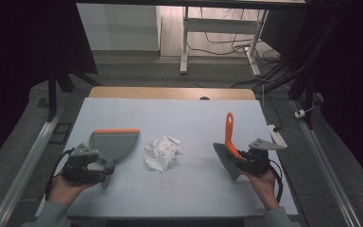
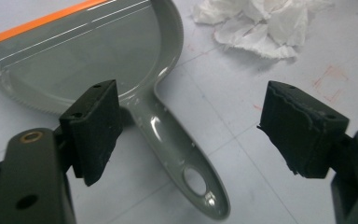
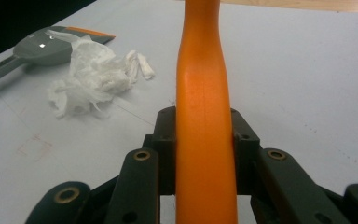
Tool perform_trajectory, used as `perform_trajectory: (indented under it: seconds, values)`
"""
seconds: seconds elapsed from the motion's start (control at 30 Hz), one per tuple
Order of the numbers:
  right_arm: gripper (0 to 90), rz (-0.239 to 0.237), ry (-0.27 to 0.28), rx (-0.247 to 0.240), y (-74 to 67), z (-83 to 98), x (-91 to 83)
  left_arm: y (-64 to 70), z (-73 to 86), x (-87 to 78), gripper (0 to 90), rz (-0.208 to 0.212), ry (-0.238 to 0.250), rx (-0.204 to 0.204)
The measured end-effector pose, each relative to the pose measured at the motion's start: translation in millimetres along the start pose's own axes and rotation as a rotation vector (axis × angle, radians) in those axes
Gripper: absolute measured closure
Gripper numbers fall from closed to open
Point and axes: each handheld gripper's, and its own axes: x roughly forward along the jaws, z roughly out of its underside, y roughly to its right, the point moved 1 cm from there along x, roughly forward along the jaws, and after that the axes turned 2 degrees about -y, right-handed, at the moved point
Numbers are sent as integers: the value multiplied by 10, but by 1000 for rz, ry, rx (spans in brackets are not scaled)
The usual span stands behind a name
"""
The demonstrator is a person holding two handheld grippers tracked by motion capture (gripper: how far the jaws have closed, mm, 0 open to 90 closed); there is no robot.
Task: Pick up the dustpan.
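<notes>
Two claws share the work: the right claw point(image 3: 205, 140) clamps the orange plastic brush handle point(image 3: 204, 93), while the released left claw point(image 2: 200, 135) should centre on the grey plastic dustpan point(image 1: 112, 144) handle near the bench's left edge before squeezing, beside the crumpled white tissue point(image 1: 161, 153).

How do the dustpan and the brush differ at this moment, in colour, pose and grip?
The dustpan is grey with an orange front edge; the brush has an orange handle and grey bristles. The dustpan lies flat on the table; the brush is held up, handle rising. The left gripper stands open astride the dustpan's handle; the right gripper is shut on the brush. Both flank the crumpled tissue.
</notes>
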Motion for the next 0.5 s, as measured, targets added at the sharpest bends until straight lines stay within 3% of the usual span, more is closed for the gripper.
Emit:
perform_trajectory:
  seconds: [0.1, 0.2, 0.3, 0.43, 0.5]
  values:
    - [703, -4, 5, 2, 5, -5, -3, -24, -26, -71, 205, -32, 4, -41]
    - [703, -10, 8, 3, 9, -8, 0, -52, -56, -75, 206, -37, -2, -63]
    - [703, -11, 5, -2, 5, -13, 10, -80, -185, -11, 201, -55, -63, -99]
    - [703, -11, 2, -7, 2, -20, 20, -64, -257, 55, 169, -67, -82, -116]
    - [702, -8, 1, -7, 2, -19, 22, -67, -264, 119, 144, -80, -90, -144]
